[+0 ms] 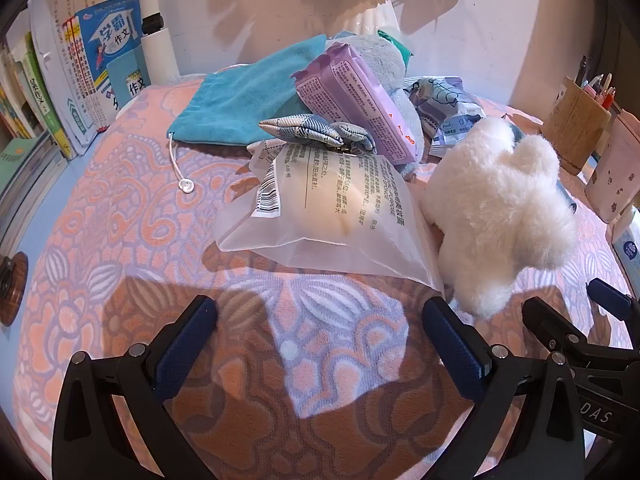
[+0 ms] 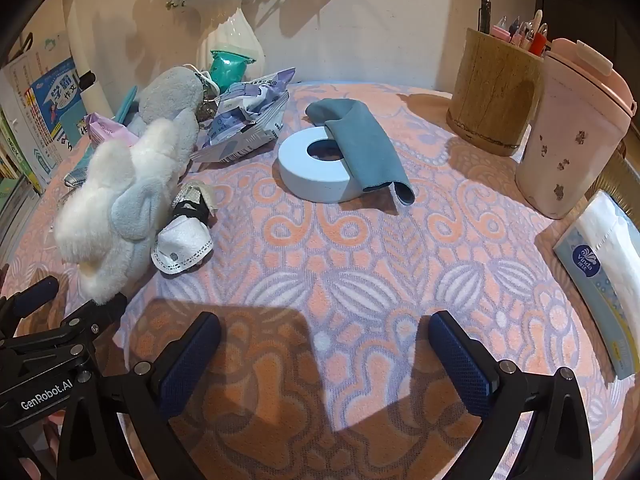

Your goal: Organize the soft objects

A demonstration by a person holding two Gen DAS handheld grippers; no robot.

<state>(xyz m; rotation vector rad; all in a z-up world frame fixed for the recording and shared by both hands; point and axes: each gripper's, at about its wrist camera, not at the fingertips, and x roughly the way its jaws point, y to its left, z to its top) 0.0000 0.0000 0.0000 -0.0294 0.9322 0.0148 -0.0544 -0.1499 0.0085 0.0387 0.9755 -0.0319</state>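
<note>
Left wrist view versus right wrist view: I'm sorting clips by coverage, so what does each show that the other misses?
Only the left wrist view shows the teal drawstring pouch and frosted sponge bag. Only the right shows the white ring under a grey cloth, the face mask and tissue pack. Both share the white plush toy, vase and pen holder.

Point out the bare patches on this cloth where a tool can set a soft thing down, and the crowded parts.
Free: the cloth between the white ring and the right tool, out to the tissue pack; also the stretch before the frosted bag, toward the books. Crowded: the pile around the white plush, purple pack and teal pouch.
</note>
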